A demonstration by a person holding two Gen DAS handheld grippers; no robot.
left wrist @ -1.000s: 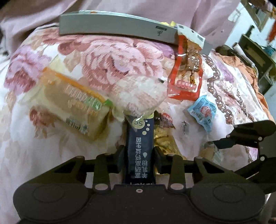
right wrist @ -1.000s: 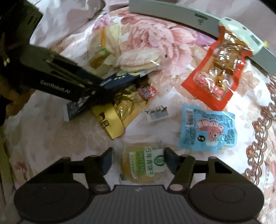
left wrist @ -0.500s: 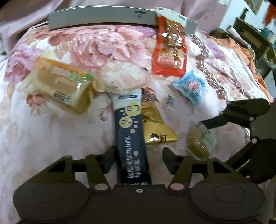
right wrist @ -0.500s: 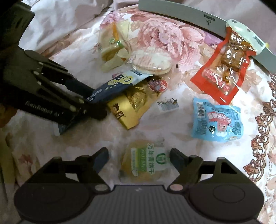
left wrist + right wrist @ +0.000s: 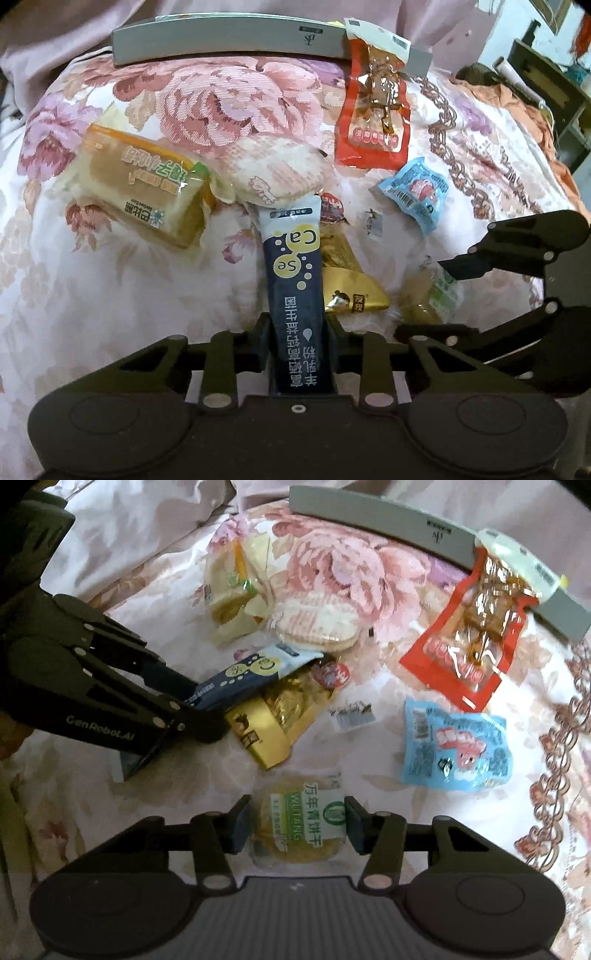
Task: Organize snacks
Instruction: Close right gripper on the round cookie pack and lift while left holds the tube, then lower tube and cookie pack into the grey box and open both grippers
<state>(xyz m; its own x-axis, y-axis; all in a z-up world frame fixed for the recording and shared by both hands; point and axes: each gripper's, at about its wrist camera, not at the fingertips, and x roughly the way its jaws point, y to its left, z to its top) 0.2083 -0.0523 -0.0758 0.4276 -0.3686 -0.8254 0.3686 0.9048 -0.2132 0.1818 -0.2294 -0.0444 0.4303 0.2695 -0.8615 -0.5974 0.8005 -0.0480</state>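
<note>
The left claw (image 5: 297,354) pinches the dark blue powder stick sachet (image 5: 295,291), which points toward twelve o'clock on the floral bedspread (image 5: 110,295). The right claw (image 5: 297,825) is closing around the round green-labelled biscuit pack (image 5: 304,821).

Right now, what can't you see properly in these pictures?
- Gold packet: left wrist view, partly under the dark blue stick pack.
- Small barcode label: right wrist view, print too tiny.
- Round biscuit pack: right wrist view, near edge hidden behind the gripper body.
- Grey box: its inside not visible.
</note>
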